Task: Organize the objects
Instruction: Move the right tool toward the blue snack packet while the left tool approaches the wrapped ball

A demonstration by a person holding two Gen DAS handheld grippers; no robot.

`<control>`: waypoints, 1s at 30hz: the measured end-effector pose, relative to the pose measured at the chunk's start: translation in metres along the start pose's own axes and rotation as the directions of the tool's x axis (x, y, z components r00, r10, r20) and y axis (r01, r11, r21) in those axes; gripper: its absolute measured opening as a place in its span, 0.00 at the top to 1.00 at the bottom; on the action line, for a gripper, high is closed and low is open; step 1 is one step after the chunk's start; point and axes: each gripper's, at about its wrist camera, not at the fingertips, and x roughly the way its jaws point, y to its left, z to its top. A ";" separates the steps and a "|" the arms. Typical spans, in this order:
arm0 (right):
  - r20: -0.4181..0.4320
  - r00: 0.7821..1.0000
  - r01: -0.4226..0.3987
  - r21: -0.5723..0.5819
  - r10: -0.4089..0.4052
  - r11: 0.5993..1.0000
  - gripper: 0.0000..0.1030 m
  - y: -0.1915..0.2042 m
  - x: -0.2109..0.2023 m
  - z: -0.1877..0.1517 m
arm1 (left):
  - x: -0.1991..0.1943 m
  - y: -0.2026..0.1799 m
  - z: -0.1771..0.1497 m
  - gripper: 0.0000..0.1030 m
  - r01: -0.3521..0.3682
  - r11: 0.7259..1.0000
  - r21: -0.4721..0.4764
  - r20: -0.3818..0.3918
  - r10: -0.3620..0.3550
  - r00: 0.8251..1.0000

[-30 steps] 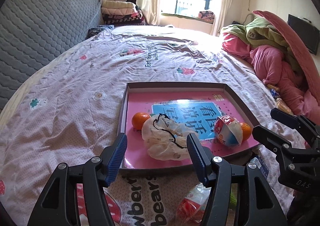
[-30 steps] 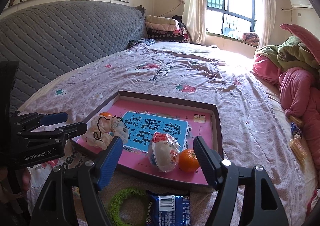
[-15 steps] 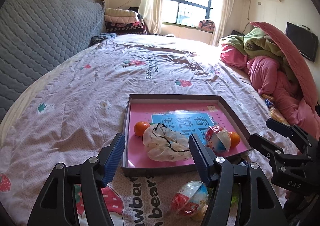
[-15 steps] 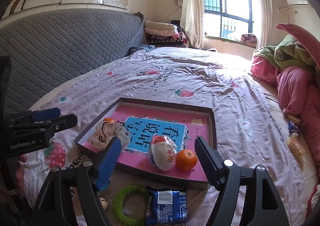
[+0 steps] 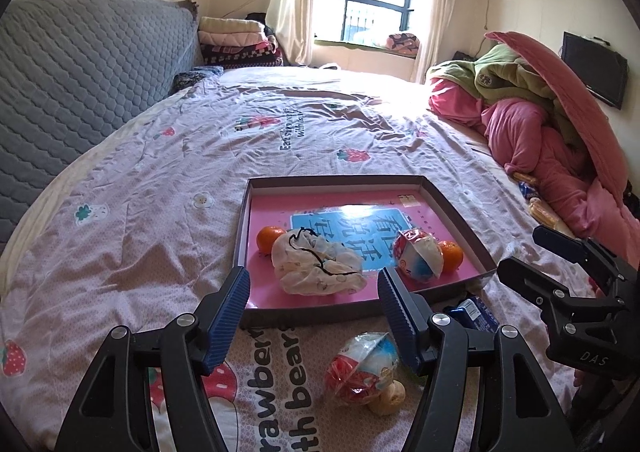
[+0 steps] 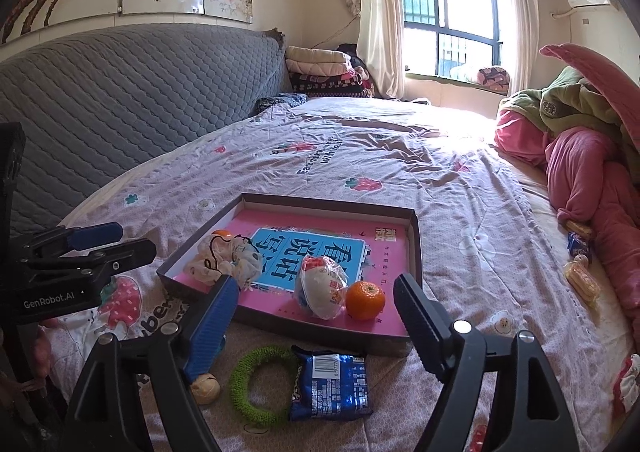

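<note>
We hold both claws tilted downward, left gripper [image 5: 314,306] released, right gripper [image 6: 316,318] still opening and empty, tray [image 6: 414,248] just ahead.

- Daylight enters through the window [image 5: 366,0] behind my working area; its panes are overexposed to white in both of my views
- A blown-out sun patch lies on the bedspread [image 6: 452,132] below the window
- Glare whitens part of the blue label in the tray [image 5: 352,212]
- My near foreground is dimmer; soft shadows only
- Fisheye optics bend the headboard [image 6: 132,104]; corners are vignetted black
- Focus is sharp, no motion blur
</note>
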 end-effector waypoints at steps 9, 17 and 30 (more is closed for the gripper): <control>-0.021 1.000 0.007 -0.005 -0.007 1.000 0.23 0.002 -0.008 -0.014 | -0.006 -0.003 -0.010 0.34 0.006 1.000 0.006 -0.016 -0.006 1.000; -0.050 0.999 0.017 -0.001 -0.017 1.000 0.23 0.001 -0.010 -0.029 | -0.007 -0.007 -0.020 0.34 0.007 1.000 0.019 -0.030 -0.006 1.000; -0.087 0.996 0.023 -0.009 -0.024 1.000 0.23 0.003 -0.010 -0.043 | -0.009 -0.012 -0.041 0.34 0.014 0.999 0.044 -0.072 -0.011 0.997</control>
